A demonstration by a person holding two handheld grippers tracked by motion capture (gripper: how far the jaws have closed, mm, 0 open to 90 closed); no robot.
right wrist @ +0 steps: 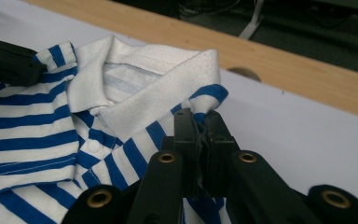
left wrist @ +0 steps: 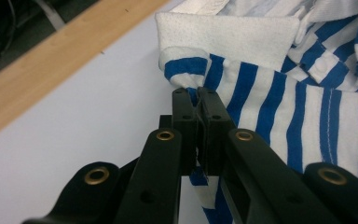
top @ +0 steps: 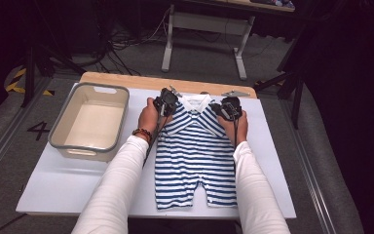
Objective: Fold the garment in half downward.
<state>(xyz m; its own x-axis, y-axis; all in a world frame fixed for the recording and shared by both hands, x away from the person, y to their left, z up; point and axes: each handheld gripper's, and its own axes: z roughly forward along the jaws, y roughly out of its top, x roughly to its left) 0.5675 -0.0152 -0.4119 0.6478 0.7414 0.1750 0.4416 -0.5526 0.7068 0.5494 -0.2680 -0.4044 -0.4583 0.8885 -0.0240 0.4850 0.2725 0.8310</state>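
At the left of the white board [top: 53, 190] that covers the table stands a grey-rimmed tub [top: 88, 122] with a pale inside, just beside the person's left sleeve [top: 117, 190]. Next comes the left gripper [top: 166, 103], its jaws pinched tight on a fold of cloth at one shoulder of the striped romper [top: 195, 161]; in the left gripper view the pads hold a small bunched peak of blue-and-white fabric just under the collar [left wrist: 228, 35]. The romper lies front up in the middle of the board, between the two forearms, its short legs toward the near edge and its neck toward the wooden edge [top: 126, 80] at the far side. It is white with level blue stripes, has a plain white textured collar turned down, and a short buttoned placket below. At its other shoulder the right gripper [top: 229, 109] is clamped the same way on a puckered bit of striped cloth beside the collar.
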